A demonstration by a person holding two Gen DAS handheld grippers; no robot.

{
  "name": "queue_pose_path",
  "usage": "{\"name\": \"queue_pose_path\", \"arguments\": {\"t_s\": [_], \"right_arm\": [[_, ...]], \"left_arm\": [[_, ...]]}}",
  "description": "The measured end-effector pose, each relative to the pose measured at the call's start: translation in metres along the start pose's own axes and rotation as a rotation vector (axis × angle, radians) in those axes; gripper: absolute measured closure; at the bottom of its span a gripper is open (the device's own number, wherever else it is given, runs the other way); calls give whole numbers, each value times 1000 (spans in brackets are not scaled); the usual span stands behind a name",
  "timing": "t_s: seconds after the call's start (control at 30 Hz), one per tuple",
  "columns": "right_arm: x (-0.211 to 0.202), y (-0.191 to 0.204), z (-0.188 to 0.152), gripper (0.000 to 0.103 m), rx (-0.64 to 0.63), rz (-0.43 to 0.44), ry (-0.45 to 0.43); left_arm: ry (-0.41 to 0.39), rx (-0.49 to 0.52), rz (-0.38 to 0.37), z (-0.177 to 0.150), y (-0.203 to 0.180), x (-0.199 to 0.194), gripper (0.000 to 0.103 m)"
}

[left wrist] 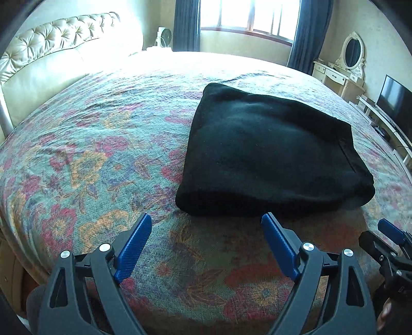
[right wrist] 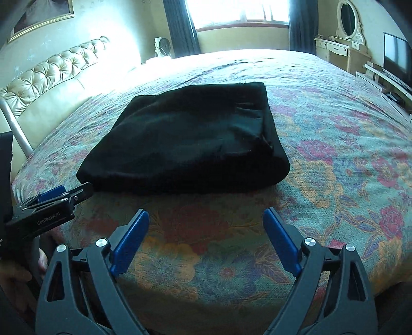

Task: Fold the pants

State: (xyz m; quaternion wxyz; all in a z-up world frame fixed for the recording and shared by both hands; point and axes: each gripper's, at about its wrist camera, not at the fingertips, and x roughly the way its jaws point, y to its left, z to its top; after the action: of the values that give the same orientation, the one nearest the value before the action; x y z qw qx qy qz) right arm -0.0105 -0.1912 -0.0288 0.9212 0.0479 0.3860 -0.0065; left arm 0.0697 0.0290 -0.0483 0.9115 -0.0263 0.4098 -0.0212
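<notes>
A: Left wrist view first. What do we record?

B: We find the black pants (left wrist: 273,152) folded into a thick rectangular bundle, lying on the floral bedspread (left wrist: 90,154) of the bed, right of centre. The left hand-held gripper (left wrist: 206,219) hangs over the bedspread just short of the bundle's near edge, its blue pads spread wide, nothing between them. We see bare bedspread in the gap.

A: Any contact with the pants?

B: None that we can see. The right pad's tip sits just beside the near fold but apart from it. At the right edge we note part of the right hand-held gripper (left wrist: 391,229), one blue pad showing.

A: Background?

B: A tufted headboard (left wrist: 51,51) at left, a window (left wrist: 247,15) with dark curtains beyond the bed, a dressing table with an oval mirror (left wrist: 352,51) and a television (left wrist: 396,98) at right.

A: Right wrist view.

B: We find the same bundle (right wrist: 185,144), here left of centre on the bedspread (right wrist: 334,154), a seamed edge along its right side. The right hand-held gripper (right wrist: 206,216) stands spread and empty, near the bundle's near edge without touching. The left hand-held gripper (right wrist: 51,203) enters from the left, its tip just beside the bundle's near left corner; whether it touches we cannot tell.
</notes>
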Motion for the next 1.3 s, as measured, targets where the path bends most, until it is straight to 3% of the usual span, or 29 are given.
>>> {"name": "queue_pose_path", "arguments": {"t_s": [0.2,0.47,0.8,1.1,1.3], "right_arm": [[0,-3,-1,13,15,-20,-6],[1,-10,3,13,30,-33,-12],[2,-17,6,13,49,-31,-8],[2,-16,6,13,51,-19,-2],[2,-16,7,13,52,-16,0]], "left_arm": [[-8,39,7,-4,-7,-3,17],[-8,26,-42,-7,-12,-9,17],[-62,34,-43,2,-18,-25,17],[-97,52,-101,6,-26,-37,17],[-117,49,-83,10,-29,-45,17]]}}
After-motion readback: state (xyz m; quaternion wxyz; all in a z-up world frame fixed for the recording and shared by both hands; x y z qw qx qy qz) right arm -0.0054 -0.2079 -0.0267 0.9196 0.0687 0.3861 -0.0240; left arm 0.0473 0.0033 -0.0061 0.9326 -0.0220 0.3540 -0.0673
